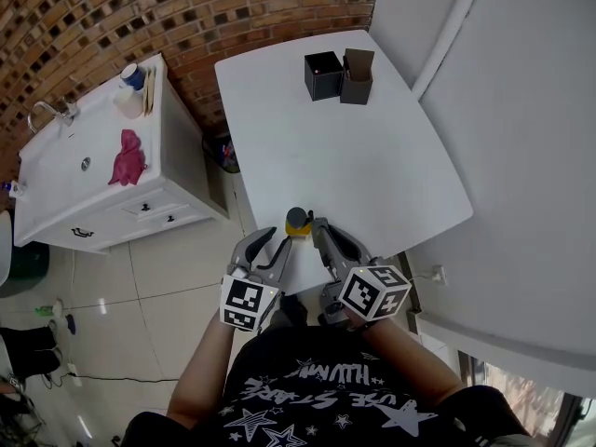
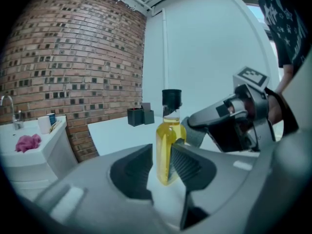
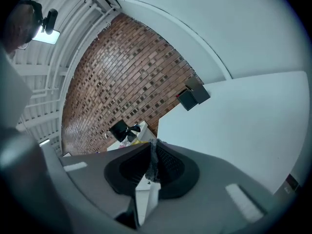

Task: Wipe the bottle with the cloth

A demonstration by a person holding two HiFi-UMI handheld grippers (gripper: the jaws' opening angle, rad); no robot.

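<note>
The bottle [image 1: 298, 222] stands upright on the white table [image 1: 391, 166], close to the near edge. It holds yellow liquid and has a dark cap.

The left gripper [image 1: 279, 238] reaches in from the near left. Its jaws are part-way apart and clamp the lower body of the bottle, one pad on each side.

The right gripper [image 1: 319, 229] sits just right of the bottle. Its jaws are closed on a thin grey cloth [image 2: 196, 136]. In the left gripper view, the cloth lies against the right side of the bottle, at the level of the liquid's surface.

Two dark boxes [image 1: 337, 75] stand side by side at the far end of the table. A pink rag [image 1: 128, 158] lies on the white cabinet [image 1: 140, 208], well left of the table.
</note>
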